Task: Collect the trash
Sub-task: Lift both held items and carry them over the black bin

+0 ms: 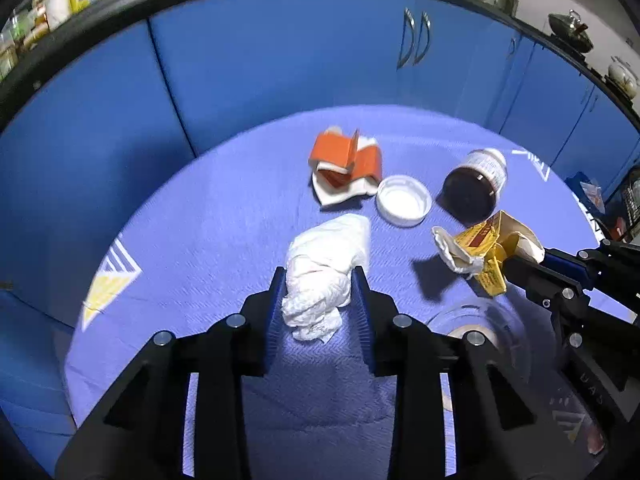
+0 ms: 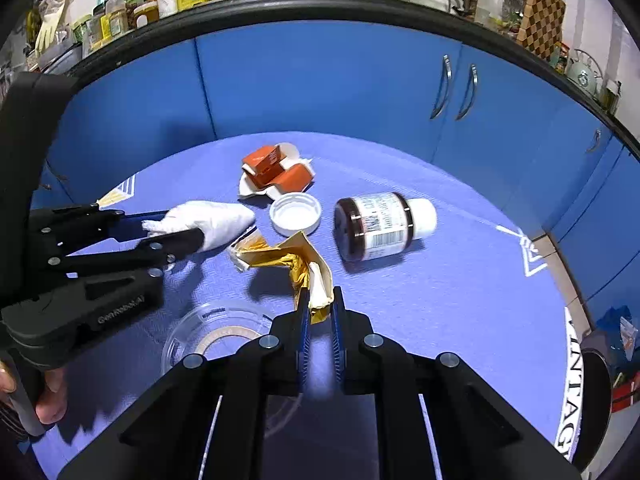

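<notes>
Beside the white lid [image 1: 404,200], left tongs [image 1: 320,300] clamp the crumpled tissue [image 1: 328,268]; right tongs [image 2: 320,312] pinch the yellow wrapper [image 2: 296,256], both gripped for collection.

Trash on the blue cloth, counted

One crumpled tissue [image 1: 326,268], one yellow wrapper [image 2: 296,264], one orange carton [image 1: 346,160], one brown jar [image 2: 380,226], one white lid [image 1: 404,200], one clear lid [image 2: 216,334].

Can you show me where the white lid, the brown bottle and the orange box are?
white lid [image 2: 295,214], right wrist view, its hollow inside.
brown bottle [image 2: 380,226], right wrist view, its label.
orange box [image 1: 335,150], left wrist view, its orange top.
</notes>
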`<action>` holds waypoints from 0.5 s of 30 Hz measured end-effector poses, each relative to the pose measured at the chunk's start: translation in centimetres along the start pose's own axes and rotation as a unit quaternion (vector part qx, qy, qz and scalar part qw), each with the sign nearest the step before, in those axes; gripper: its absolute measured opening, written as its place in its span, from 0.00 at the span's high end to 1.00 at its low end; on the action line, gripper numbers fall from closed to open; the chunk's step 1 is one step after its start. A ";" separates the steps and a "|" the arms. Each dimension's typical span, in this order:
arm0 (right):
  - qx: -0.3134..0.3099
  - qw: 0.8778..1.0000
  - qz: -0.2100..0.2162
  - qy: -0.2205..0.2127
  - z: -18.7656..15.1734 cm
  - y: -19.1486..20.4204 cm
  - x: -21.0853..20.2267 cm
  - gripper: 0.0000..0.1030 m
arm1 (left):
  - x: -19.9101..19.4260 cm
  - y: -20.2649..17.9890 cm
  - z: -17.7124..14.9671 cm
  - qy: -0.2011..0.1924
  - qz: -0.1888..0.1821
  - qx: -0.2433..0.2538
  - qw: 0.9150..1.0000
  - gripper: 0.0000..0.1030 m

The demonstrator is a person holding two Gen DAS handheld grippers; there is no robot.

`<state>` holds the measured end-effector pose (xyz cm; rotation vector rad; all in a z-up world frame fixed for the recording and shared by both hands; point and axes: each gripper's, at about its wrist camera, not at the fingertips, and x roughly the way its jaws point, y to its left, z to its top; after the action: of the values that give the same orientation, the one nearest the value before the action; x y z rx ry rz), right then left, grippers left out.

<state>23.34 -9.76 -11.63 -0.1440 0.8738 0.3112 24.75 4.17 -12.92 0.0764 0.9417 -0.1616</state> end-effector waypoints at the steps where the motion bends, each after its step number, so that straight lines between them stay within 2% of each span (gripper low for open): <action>1: 0.002 1.000 -0.001 -0.003 0.0 -0.2 -0.4 0.90 | -0.5 -0.1 0.1 -0.005 -0.002 0.000 1.000 0.68; 9: 0.012 0.999 -0.016 -0.034 0.1 -1.9 -4.4 0.90 | -4.1 -1.6 1.2 -0.038 -0.008 0.015 0.999 0.68; 15: 0.017 0.998 -0.037 -0.048 -0.2 -3.8 -7.1 0.90 | -5.6 -4.8 2.1 -0.054 -0.015 0.032 0.998 0.68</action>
<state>20.17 -14.94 -6.33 -0.1280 0.7757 0.2322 22.40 -0.28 -7.14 0.1126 0.8304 -0.2217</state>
